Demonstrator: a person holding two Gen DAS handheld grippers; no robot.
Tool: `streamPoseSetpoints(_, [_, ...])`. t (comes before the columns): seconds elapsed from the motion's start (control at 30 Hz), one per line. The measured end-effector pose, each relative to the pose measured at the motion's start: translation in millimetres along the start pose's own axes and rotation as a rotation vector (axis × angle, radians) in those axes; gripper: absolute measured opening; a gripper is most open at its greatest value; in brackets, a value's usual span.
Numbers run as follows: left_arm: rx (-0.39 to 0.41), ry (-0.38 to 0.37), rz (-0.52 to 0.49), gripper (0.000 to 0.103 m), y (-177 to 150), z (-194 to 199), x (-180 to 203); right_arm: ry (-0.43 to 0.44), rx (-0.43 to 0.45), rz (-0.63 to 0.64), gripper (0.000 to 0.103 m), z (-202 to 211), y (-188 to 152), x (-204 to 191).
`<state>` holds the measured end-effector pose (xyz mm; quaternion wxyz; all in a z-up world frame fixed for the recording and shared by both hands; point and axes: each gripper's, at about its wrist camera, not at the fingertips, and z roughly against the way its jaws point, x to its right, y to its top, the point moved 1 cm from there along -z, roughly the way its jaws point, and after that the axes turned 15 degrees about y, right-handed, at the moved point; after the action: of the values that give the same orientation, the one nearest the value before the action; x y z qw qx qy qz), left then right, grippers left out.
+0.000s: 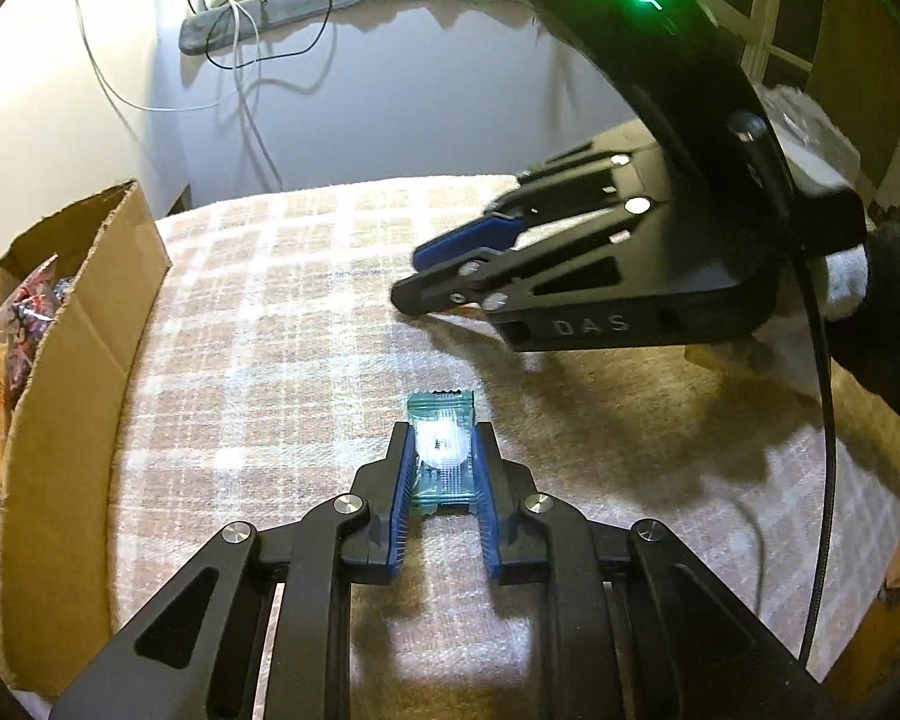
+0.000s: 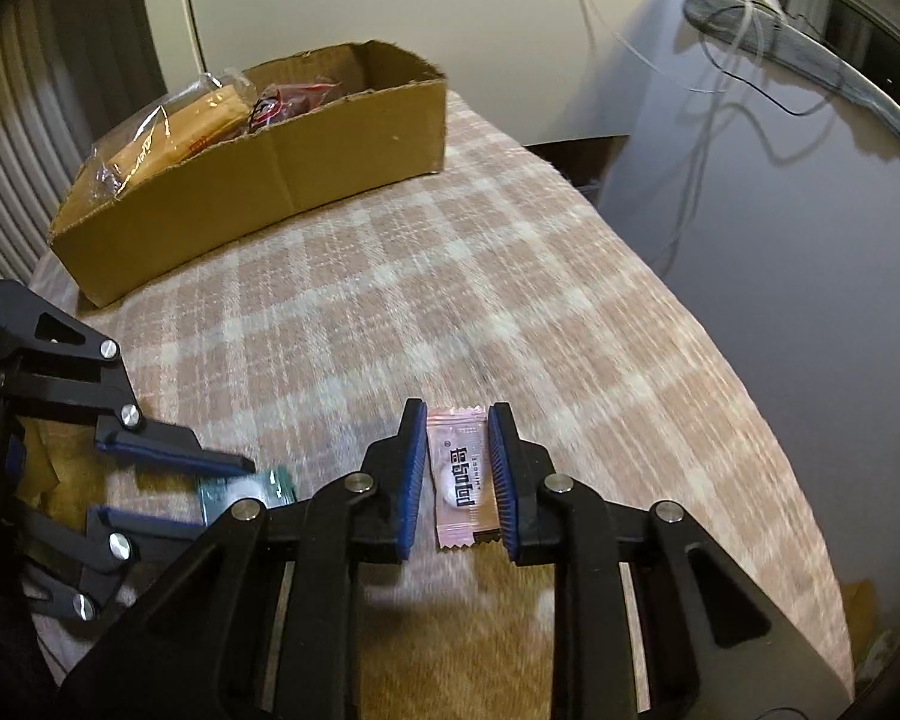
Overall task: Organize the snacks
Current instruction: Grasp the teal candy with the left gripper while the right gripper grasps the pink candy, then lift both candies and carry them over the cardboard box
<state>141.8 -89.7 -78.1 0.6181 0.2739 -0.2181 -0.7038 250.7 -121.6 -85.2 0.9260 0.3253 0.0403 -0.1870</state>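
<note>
A green-wrapped candy (image 1: 441,456) sits between the blue pads of my left gripper (image 1: 442,429), which is shut on it just over the plaid cloth (image 1: 270,330). My right gripper (image 2: 457,408) is shut on a pink candy sachet (image 2: 462,474) with dark lettering. Seen from the left wrist, the right gripper (image 1: 407,279) hovers beyond and to the right, fingertips low over the cloth. The right wrist view shows the left gripper (image 2: 228,495) at the lower left with the green candy (image 2: 243,489). A cardboard box (image 2: 258,180) at the far left holds bagged snacks (image 2: 168,138).
The box wall (image 1: 66,420) stands close on the left of my left gripper. The cloth-covered table (image 2: 390,300) ends at the right, above a dark floor. Cables (image 1: 240,60) and a grey cloth (image 1: 342,0) hang at the back wall. A gloved hand (image 1: 870,288) holds the right gripper.
</note>
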Motion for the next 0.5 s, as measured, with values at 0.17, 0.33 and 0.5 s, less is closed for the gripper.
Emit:
streamPoseSetpoints(0.17, [0.021, -0.010, 0.004, 0.018, -2, 9, -11, -0.025, 0.038, -0.047, 0.012, 15, -6, 1])
streamPoseSetpoints(0.33, [0.034, -0.015, 0.006, 0.017, -7, 15, -13, -0.033, 0.036, -0.086, 0.012, 19, -11, -2])
streamPoseSetpoints(0.5, [0.034, -0.013, 0.012, 0.017, -13, 20, -17, -0.034, 0.016, -0.102, 0.013, 15, -18, 0])
